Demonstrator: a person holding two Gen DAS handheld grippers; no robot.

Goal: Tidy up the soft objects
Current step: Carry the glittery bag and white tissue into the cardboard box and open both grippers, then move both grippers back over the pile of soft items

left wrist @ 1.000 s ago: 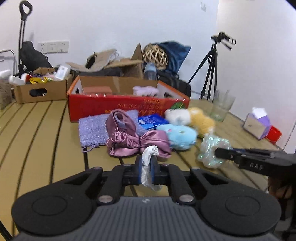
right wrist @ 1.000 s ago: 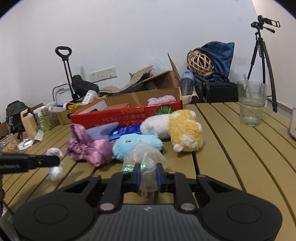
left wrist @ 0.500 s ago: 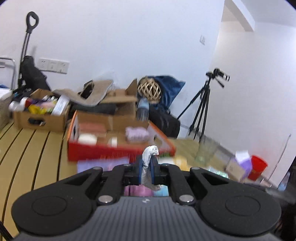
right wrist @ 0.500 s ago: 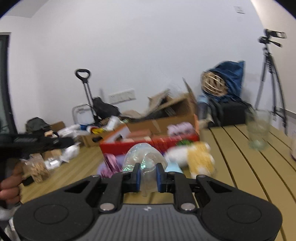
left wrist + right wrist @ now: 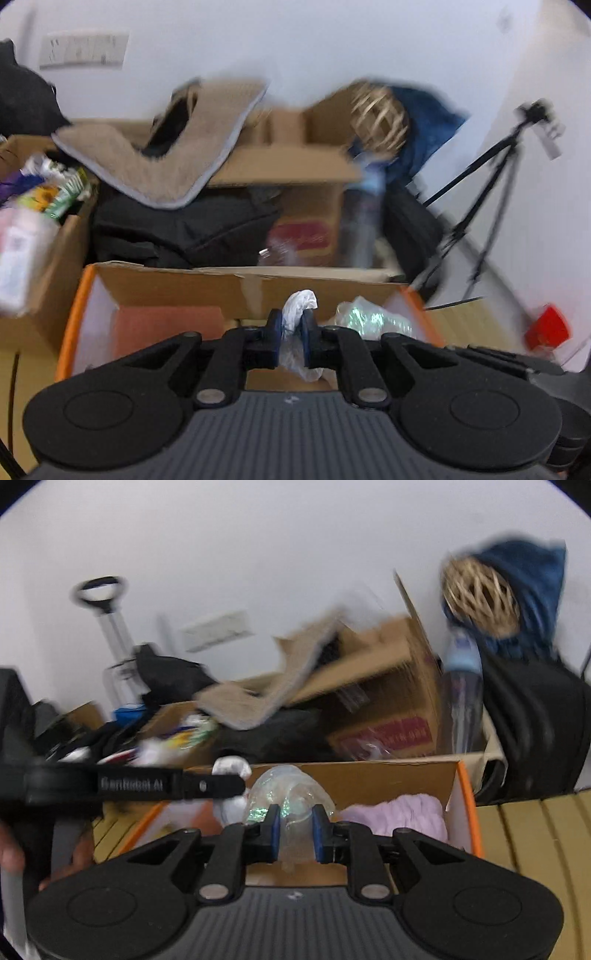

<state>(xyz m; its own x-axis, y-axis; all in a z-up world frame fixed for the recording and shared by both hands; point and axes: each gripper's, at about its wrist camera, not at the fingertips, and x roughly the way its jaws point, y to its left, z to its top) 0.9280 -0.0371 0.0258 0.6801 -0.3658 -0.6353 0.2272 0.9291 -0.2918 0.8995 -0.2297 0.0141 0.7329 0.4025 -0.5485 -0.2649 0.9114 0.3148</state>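
My left gripper (image 5: 291, 334) pinches a white crumpled soft piece (image 5: 297, 304) above the orange-rimmed cardboard box (image 5: 74, 310); its jaws are just opening, with the pads still on the piece. My right gripper (image 5: 294, 829) is shut on a clear iridescent soft bundle (image 5: 288, 786) over the same box (image 5: 467, 805). A lilac cloth (image 5: 406, 808) lies inside at the right, and a salmon item (image 5: 166, 325) at the left. The left gripper (image 5: 240, 786) crosses the right wrist view from the left, held by a hand (image 5: 11, 853). The bundle (image 5: 373, 317) shows beside the left fingers.
Behind the box are brown cartons (image 5: 280, 170), a beige mat (image 5: 155, 162), a black bag (image 5: 177, 229), a woven ball (image 5: 480, 598) on blue cloth, a bottle (image 5: 461, 698) and a tripod (image 5: 491, 199). Wooden slats (image 5: 535, 842) run to the right. A red cup (image 5: 546, 326) is far right.
Both grippers rose from the tabletop pile and travelled forward with their loads to hang over the orange-rimmed box. The plush toys and pink cloth have dropped out of view.
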